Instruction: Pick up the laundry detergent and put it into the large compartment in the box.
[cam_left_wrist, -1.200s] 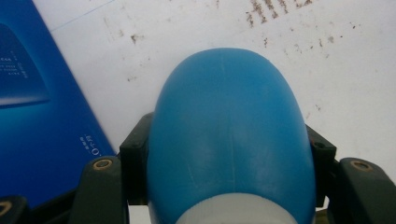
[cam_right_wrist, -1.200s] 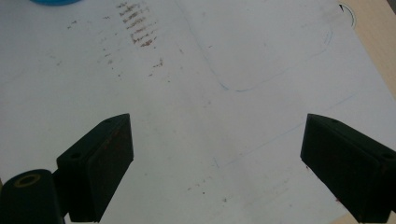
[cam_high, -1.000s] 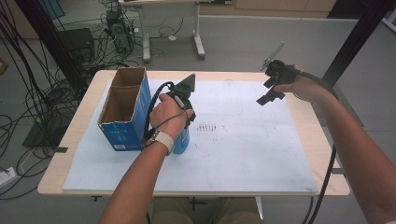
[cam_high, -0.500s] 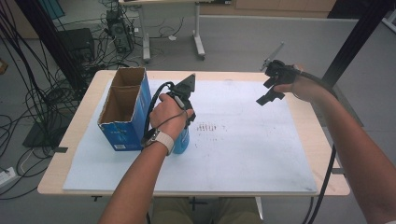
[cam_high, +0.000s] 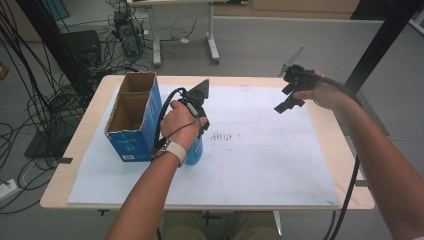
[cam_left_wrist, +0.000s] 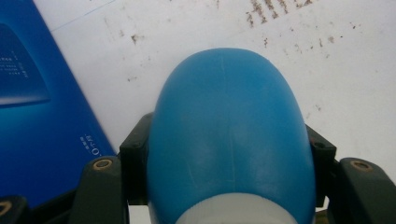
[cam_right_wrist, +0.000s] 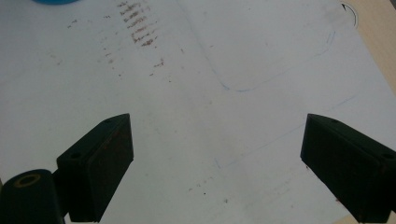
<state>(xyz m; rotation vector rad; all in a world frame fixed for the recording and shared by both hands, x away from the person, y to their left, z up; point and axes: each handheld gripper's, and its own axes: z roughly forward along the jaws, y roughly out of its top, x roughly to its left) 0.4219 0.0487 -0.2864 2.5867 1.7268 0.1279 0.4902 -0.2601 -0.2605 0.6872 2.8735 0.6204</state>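
High view shows the left tool (cam_high: 192, 137) at the centre left of the frame, held by the person's left hand (cam_high: 178, 122) above a blue bottle (cam_high: 195, 152) that stands on the white sheet (cam_high: 260, 165) covering the desk (cam_high: 340, 150). The bottle is just beside the blue cardboard box (cam_high: 131, 125), which is open at the top and stands at the left part of the sheet. In the left gripper view the bottle (cam_left_wrist: 229, 135) occupies the middle and lower part of the frame, and the two black jaws press against its sides, so the left tool (cam_left_wrist: 229, 163) is pinching the bottle; the blue wall of the box (cam_left_wrist: 42, 116) is at the left edge. The right tool (cam_high: 287, 100) is in the upper right of the high view, held above the sheet, well apart from the bottle. In the right gripper view the right tool (cam_right_wrist: 217, 163) is spread wide, with nothing between the jaws except the white sheet (cam_right_wrist: 210, 116) below, which has brown marks (cam_right_wrist: 137, 30) in the upper left part.
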